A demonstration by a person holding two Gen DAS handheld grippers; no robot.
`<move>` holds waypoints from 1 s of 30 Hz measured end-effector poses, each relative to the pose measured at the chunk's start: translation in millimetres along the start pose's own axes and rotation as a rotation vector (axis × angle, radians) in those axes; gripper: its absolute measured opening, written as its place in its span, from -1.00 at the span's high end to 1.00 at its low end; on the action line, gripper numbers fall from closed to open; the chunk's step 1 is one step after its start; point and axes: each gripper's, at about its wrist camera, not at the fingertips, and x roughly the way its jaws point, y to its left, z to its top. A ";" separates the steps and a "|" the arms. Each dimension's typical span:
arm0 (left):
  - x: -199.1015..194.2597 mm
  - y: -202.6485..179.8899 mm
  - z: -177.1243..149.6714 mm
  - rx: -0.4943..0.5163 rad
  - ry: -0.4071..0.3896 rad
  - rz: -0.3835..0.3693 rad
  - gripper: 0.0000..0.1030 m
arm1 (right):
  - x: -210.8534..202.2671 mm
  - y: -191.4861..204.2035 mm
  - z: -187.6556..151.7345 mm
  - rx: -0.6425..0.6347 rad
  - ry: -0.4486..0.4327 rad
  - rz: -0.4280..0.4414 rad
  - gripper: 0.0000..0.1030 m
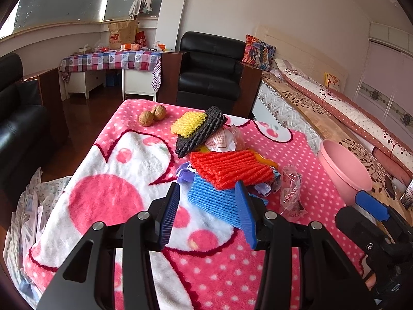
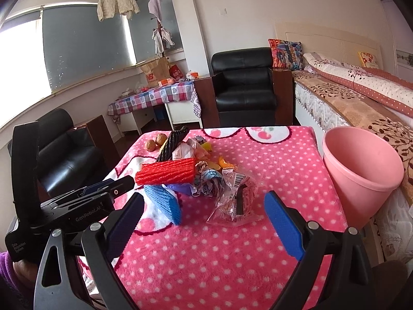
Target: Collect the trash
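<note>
On the pink dotted blanket (image 2: 219, 258) sits a heap of trash: a red foam net (image 1: 229, 168) on top, a blue foam net (image 1: 214, 199) under it, a black one (image 1: 201, 134) and a yellow one (image 1: 187, 122) farther back. Near the heap's right side lies a clear plastic wrapper (image 2: 236, 199). Left gripper (image 1: 209, 211) has its jaws spread around the blue net's near edge, not squeezing it. Right gripper (image 2: 204, 222) is wide apart, just near the wrapper. At the table's right edge stands a pink bin (image 2: 361, 168). Two walnuts (image 1: 152, 115) lie at the far left.
</note>
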 end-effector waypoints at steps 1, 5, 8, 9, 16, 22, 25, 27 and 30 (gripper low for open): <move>0.7 -0.2 0.0 0.001 0.003 0.000 0.13 | 2.5 -0.8 0.1 0.001 0.010 -0.003 -0.80; 3.3 -2.2 -0.2 0.008 0.013 0.002 0.12 | 7.3 -2.2 -0.9 -0.001 0.029 0.009 -0.78; 5.7 -5.1 -0.3 0.021 0.024 0.009 0.12 | 9.4 -3.9 -1.1 0.001 0.035 0.024 -0.78; 5.7 -6.2 -0.3 0.026 0.024 0.010 0.12 | 11.1 -4.4 -1.3 0.002 0.042 0.022 -0.78; 8.7 -9.5 -1.2 0.038 0.040 0.030 0.12 | 12.9 -7.7 -1.9 0.015 0.053 0.040 -0.78; 10.8 -10.5 -2.2 0.043 0.047 0.033 0.12 | 16.3 -12.0 -3.1 0.038 0.077 0.053 -0.78; 10.8 -10.7 -2.5 0.044 0.046 0.033 0.12 | 16.7 -12.6 -3.9 0.039 0.084 0.059 -0.78; 10.7 -10.6 -2.5 0.045 0.047 0.032 0.12 | 15.3 -11.3 -4.0 0.034 0.081 0.064 -0.78; 10.2 -10.4 -2.8 0.047 0.044 0.032 0.12 | 15.5 -8.2 -4.3 0.020 0.076 0.063 -0.78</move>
